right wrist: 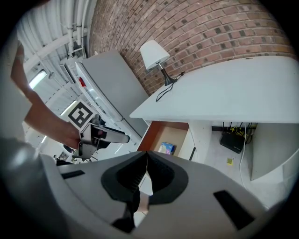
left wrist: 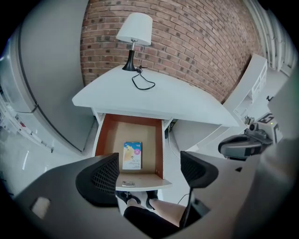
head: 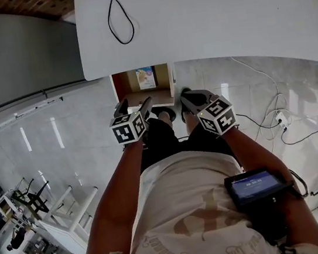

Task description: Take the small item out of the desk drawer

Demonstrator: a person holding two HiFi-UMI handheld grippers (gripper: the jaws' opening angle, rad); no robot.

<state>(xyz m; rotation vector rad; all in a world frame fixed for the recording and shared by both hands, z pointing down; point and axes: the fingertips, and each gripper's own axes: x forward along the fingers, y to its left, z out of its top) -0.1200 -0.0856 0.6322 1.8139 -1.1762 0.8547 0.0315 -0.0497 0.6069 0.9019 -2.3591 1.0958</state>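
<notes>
Left gripper view: looks steeply down into the drawer (left wrist: 103,135), pulled well out from under the white desk (left wrist: 154,100). Finds the small item (left wrist: 132,155), a flat printed packet in yellow and blue, lying face up on the pale drawer floor, about midway between the two orange side walls and apart from the front lip. Shows the left gripper (left wrist: 149,173) above, jaws spread wide, nothing between the ribbed pads, not yet down at the small item. Head view: places the small item (head: 145,78) inside the opening below the desk edge, the left gripper (head: 134,107) over the drawer's front edge, the right gripper (head: 195,98) off to the drawer's right side. Right gripper view: has the right gripper (right wrist: 145,161) pinched fully together, pad tips meeting, holding nothing. Probably light and thin, judging by the flat lie; likely card or film, so somewhat bendy and perhaps slick on the printed face. Awkward to pinch from straight above, being flush with the floor and showing no raised edge. Better taken by the two long edges, across the narrow width, or tipped up at one short edge first and then gripped through the thickness. Needs only a gentle squeeze to avoid creasing, yet firm enough to stop a slide. Worth keeping the wide jaws clear of the side walls on the way down.
</notes>
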